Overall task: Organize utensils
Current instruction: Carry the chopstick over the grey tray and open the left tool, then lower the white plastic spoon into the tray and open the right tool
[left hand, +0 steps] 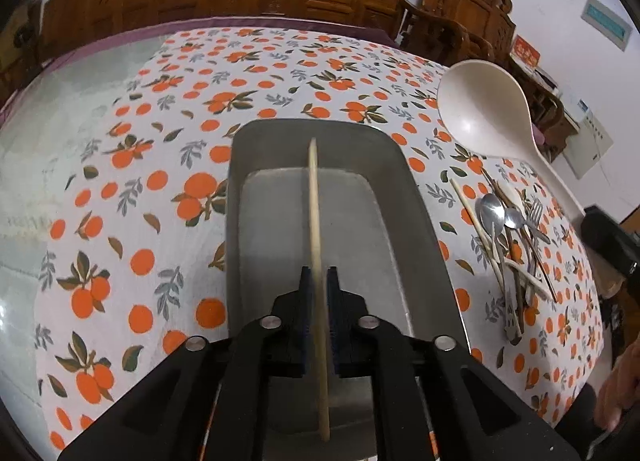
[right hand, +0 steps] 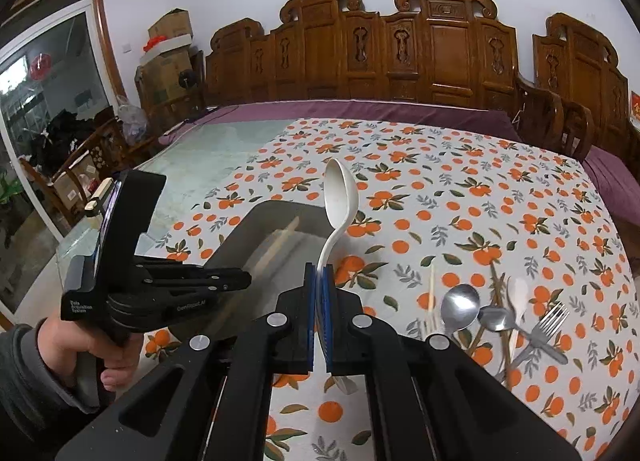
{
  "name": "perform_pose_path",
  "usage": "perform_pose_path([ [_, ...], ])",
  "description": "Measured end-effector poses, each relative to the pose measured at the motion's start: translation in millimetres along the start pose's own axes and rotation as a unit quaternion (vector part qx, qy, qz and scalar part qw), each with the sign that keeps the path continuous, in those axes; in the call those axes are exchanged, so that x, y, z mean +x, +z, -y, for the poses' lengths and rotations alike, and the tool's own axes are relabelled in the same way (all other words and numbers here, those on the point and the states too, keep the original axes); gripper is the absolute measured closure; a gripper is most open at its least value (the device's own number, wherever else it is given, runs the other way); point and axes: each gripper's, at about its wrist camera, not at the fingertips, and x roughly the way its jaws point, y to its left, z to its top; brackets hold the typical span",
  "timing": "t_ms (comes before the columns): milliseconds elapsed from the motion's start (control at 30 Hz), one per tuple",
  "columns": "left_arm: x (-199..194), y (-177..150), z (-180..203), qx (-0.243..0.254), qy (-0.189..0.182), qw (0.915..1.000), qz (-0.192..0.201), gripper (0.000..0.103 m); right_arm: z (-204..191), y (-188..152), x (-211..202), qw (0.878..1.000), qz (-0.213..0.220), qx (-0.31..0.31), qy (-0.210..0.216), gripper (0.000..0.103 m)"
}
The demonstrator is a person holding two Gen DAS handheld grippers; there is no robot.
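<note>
Two-handed sorting of utensils into a tray. My left tongs (left hand: 318, 281) are closed narrowly on a pale wooden chopstick (left hand: 314, 213), gripped near its middle, with its far end reaching out over the grey rectangular metal tray (left hand: 404, 165) directly ahead of and below them. To do this step well, I judge I should lower the chopstick until it lies parallel to the tray's long wall, close to the floor, before loosening, so it does not bounce or roll crosswise. In the right wrist view a chopstick-like streak appears inside the tray, though blur makes it uncertain whether that is a second piece.

My right tongs (right hand: 319, 281) are pinched shut on the curved handle of a white plastic soup spoon (right hand: 339, 193), its bowl upright, above and beyond the fingertips, near the tray's right rim. The spoon should wait clear until the left side withdraws.

Remaining pile of metal spoons, fork and chopsticks (right hand: 492, 317) lies on the orange-print counter cloth (right hand: 480, 221), right of both tongs.
</note>
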Motion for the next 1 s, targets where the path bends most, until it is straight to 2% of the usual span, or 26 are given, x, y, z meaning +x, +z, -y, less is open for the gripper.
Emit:
perform_pose_path([
  [100,-14,2,2,0.007,0.006,0.9997,0.023,0.076,-4,-2,5,1.000,-0.010,0.005,0.009,0.099],
  [400,-54,5,-2,0.040,0.046,0.9953,0.076,0.070,-32,-5,23,0.999,-0.028,0.003,0.027,0.099],
  [533,-63,8,-17,0.035,0.064,0.9934,0.089,0.070,-44,-5,37,0.999,-0.042,0.004,0.032,0.099],
  [767,-75,16,-44,0.002,0.068,0.9927,0.099,0.070,-54,-4,76,0.997,-0.072,0.019,0.036,0.099],
  [1000,-77,15,-47,-0.003,0.068,0.9927,0.100,0.070,-59,-8,96,0.994,-0.084,0.034,0.066,0.095],
])
